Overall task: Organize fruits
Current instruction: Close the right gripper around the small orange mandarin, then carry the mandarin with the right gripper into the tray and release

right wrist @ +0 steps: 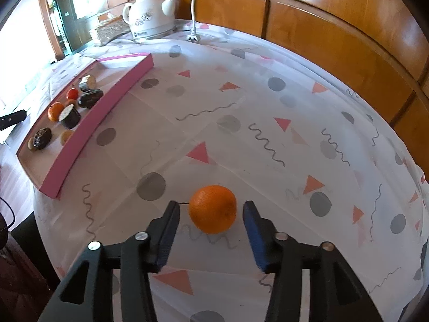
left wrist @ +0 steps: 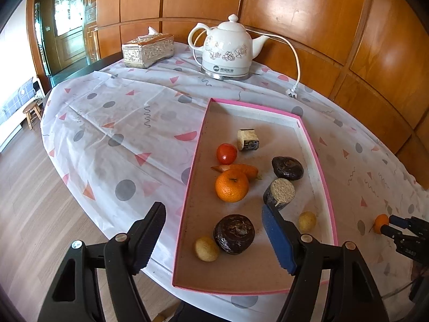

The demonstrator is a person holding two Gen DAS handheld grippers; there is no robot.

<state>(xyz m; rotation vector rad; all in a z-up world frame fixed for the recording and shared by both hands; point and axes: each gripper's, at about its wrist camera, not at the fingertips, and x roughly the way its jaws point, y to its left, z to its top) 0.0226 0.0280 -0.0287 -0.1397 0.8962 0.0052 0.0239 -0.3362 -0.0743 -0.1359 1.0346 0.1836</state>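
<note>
A pink-rimmed tray (left wrist: 317,161) lies on the patterned tablecloth and holds an orange (left wrist: 232,185), a tomato (left wrist: 226,153), a carrot (left wrist: 242,169), dark round pieces (left wrist: 233,234) and small yellow fruits (left wrist: 206,248). My left gripper (left wrist: 214,238) is open above the tray's near end, holding nothing. A second orange (right wrist: 212,209) rests on the cloth to the right of the tray (right wrist: 88,131). My right gripper (right wrist: 211,214) is open, its jaws on either side of this orange without touching it. It also shows in the left wrist view (left wrist: 390,222).
A white electric kettle (left wrist: 228,51) with a loose cord and plug (left wrist: 292,91) stands at the back of the table, next to a silver tissue box (left wrist: 147,49). Wooden wall panels run behind. The table edge drops to wooden floor at the left.
</note>
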